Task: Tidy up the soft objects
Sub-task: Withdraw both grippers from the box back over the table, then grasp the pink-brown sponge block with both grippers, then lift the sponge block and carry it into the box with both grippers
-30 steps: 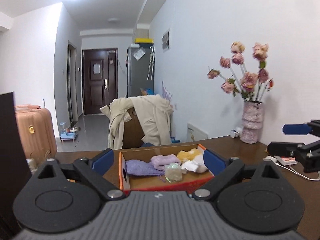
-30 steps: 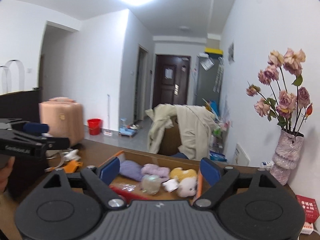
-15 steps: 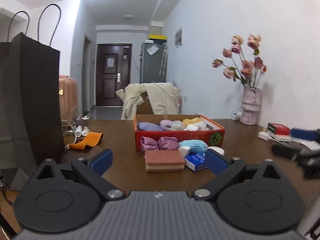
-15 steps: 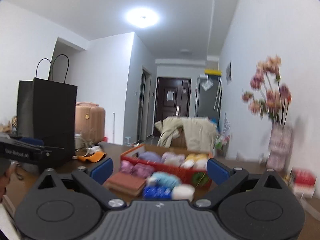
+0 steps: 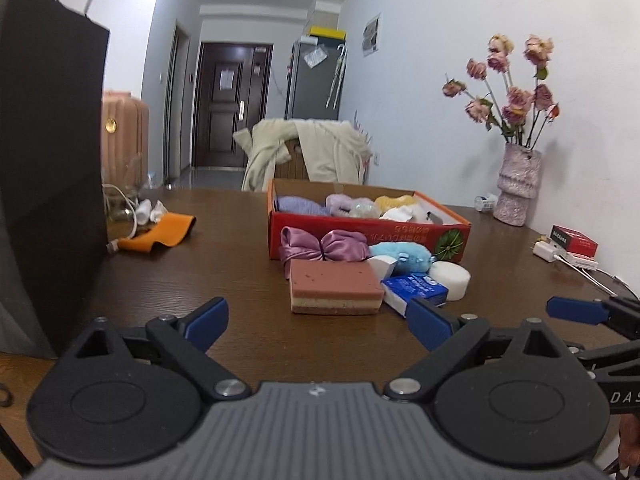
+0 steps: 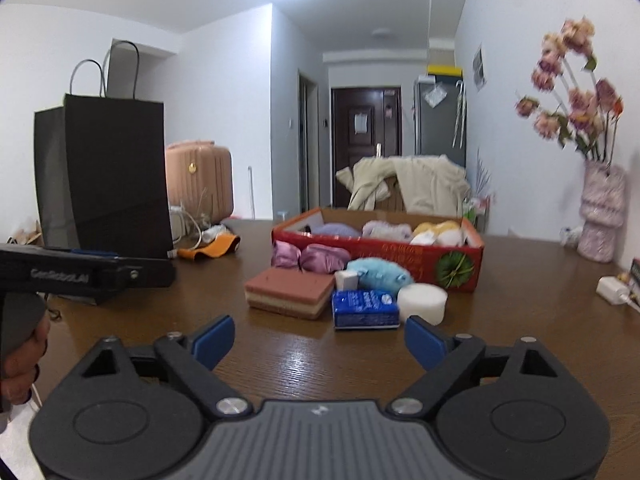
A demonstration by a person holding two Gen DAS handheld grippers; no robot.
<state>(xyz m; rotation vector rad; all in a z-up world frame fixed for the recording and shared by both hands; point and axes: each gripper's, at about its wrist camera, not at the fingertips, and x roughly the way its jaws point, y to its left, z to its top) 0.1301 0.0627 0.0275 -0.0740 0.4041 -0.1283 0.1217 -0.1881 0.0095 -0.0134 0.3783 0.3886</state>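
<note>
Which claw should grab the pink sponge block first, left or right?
Probably the left claw: it is open and the pink layered sponge block sits straight between its fingers. The right claw, also open, faces the blue tissue packet instead.

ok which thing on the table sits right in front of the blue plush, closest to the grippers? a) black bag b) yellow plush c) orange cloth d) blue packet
d: the blue packet lies on the table just in front of the blue plush, between the layered sponge and the white round sponge.
</note>
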